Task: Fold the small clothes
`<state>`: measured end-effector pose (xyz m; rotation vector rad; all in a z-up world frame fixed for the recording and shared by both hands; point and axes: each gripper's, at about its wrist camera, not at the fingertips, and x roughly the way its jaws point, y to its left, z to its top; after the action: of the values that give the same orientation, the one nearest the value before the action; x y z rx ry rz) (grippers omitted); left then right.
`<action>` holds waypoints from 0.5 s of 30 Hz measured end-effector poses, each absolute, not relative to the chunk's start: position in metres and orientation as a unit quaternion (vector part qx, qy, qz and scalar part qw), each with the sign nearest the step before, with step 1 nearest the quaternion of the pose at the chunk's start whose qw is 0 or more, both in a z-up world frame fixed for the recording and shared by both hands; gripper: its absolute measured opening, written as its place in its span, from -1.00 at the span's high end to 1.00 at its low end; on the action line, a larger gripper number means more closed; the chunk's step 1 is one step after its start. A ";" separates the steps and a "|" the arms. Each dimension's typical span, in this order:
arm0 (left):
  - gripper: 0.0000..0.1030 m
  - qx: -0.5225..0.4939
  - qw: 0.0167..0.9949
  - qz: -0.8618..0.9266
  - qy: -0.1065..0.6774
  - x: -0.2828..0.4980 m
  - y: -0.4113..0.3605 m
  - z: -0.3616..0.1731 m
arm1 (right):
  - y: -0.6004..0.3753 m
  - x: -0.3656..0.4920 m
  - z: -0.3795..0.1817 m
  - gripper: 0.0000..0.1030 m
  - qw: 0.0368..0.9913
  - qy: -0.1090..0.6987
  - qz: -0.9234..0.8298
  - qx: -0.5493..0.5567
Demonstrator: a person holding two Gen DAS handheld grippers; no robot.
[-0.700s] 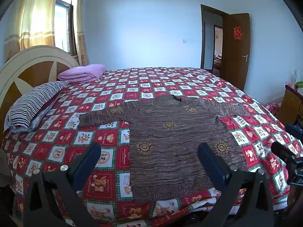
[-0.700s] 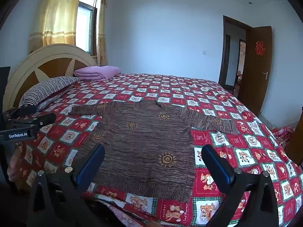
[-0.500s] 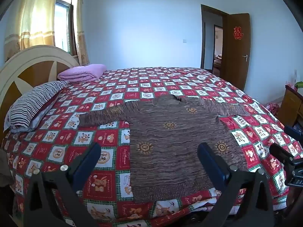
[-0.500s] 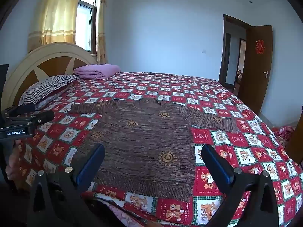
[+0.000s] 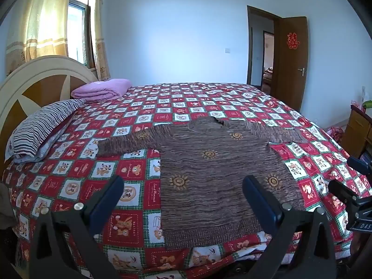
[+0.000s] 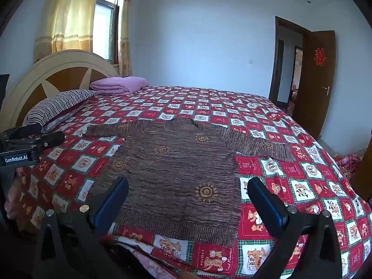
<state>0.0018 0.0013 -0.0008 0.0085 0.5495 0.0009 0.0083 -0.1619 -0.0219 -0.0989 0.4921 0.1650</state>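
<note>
A brown knitted sweater with orange sun motifs [image 5: 209,169] lies flat on the bed, both sleeves spread out, hem toward me at the near edge. It also shows in the right wrist view [image 6: 176,169]. My left gripper [image 5: 183,195] is open and empty, held above the hem's left part. My right gripper [image 6: 188,197] is open and empty, above the hem's right part. The right gripper shows at the right edge of the left wrist view [image 5: 351,193]. The left gripper shows at the left edge of the right wrist view [image 6: 30,144].
The bed has a red checked cover [image 5: 130,167] and a round headboard [image 5: 34,81] on the left. A striped pillow [image 5: 41,125] and a folded pink blanket [image 5: 102,90] lie near it. A wooden cabinet [image 5: 358,127] stands right; an open door [image 5: 293,60] at the back.
Both grippers have shifted slightly; the right gripper sits a little lower and further right in the left wrist view. The sweater has not moved.
</note>
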 end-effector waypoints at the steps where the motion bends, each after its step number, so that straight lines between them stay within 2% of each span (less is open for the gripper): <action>1: -1.00 0.004 0.962 0.001 0.271 0.002 0.001 -0.001 | -0.161 0.008 -0.022 -0.98 0.965 0.244 0.081 -0.049; 15: -1.00 0.004 0.963 0.001 0.271 0.002 0.001 -0.001 | -0.162 0.009 -0.024 -0.98 0.964 0.247 0.083 -0.047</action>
<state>0.0016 0.0011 -0.0007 0.0088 0.5480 0.0025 0.0090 -0.1616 -0.0237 -0.0957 0.5000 0.1676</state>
